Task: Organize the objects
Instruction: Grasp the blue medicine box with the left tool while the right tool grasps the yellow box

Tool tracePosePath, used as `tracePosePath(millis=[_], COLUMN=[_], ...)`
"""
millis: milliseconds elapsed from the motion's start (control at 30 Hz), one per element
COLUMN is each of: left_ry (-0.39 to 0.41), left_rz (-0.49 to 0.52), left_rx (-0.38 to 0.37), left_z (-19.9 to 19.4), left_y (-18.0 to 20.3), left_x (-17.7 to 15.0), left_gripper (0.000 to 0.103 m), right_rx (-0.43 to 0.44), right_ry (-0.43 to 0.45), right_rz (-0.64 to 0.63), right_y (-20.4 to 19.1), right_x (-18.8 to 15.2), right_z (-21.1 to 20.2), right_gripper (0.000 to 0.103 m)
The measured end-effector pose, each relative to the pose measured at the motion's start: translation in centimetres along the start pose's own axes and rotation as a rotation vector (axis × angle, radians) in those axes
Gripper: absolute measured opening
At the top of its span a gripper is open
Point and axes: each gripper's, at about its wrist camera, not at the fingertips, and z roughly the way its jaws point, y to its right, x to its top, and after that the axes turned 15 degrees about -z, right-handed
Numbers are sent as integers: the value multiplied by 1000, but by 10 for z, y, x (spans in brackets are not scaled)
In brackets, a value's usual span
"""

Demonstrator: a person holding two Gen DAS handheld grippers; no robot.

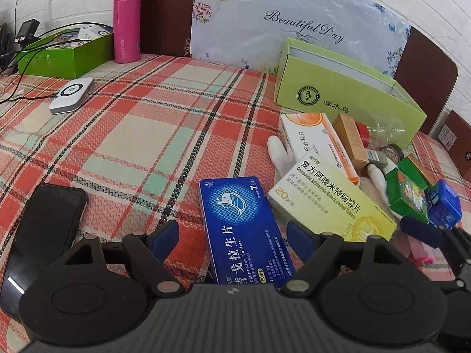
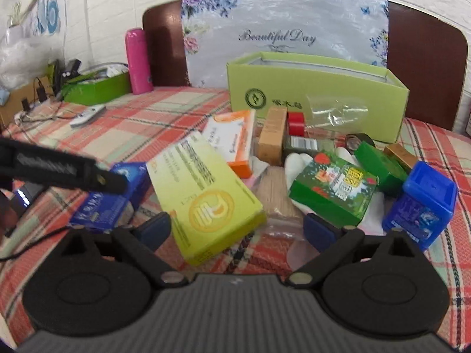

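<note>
- The left gripper (image 1: 234, 236) has its jaws spread wide, one on each side of the blue medicine box (image 1: 240, 229), which lies flat at the lower middle of the left wrist view; neither pad looks to be touching it yet
- The right gripper (image 2: 238, 229) is likewise apart, holding nothing, straddling the near corner of the yellow tablet box (image 2: 206, 197) at the middle of its frame
- Both boxes lie on the plaid-covered counter (image 1: 132, 135), the yellow one propped aslant on the heap of small cartons
- The likely home is the open light green box (image 2: 318, 88) at the upper middle, behind the pile
- Judged by looks, these cartons are light, thin card: stiff along their edges, easily crushed on the broad faces, and glossy enough to slip
- The blue one is best taken across its narrow width, on the long side edges, with a gentle close
- The green carton (image 2: 332, 191) and the blue tub (image 2: 421, 211) sit at the right, near but apart from the right gripper
- A phone (image 1: 44, 235) lies at the lower left, well clear
</note>
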Motion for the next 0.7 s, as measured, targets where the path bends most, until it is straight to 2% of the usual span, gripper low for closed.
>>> tracePosePath(millis=[200, 300, 367, 433, 600, 700], left_ry=[-21, -16, -9, -6, -45, -80], left_rz=[30, 63, 92, 127, 198, 246], left_rx=[10, 10, 2, -7, -101, -182], left_z=[13, 20, 23, 25, 29, 26], left_y=[4, 8, 12, 17, 40, 55], left_x=[0, -1, -3, -3, -6, -15], left_gripper=[83, 83, 80, 66, 60, 60], right_rx=[31, 20, 24, 24, -3, -15], right_ry=[10, -8, -22, -27, -55, -112], right_rz=[-191, -232, -174, -96, 0, 48], right_y=[-24, -26, -16, -1, 29, 41], right_x=[10, 7, 7, 7, -16, -37], right_z=[15, 18, 12, -1, -39, -55], right_gripper=[89, 76, 72, 70, 69, 69])
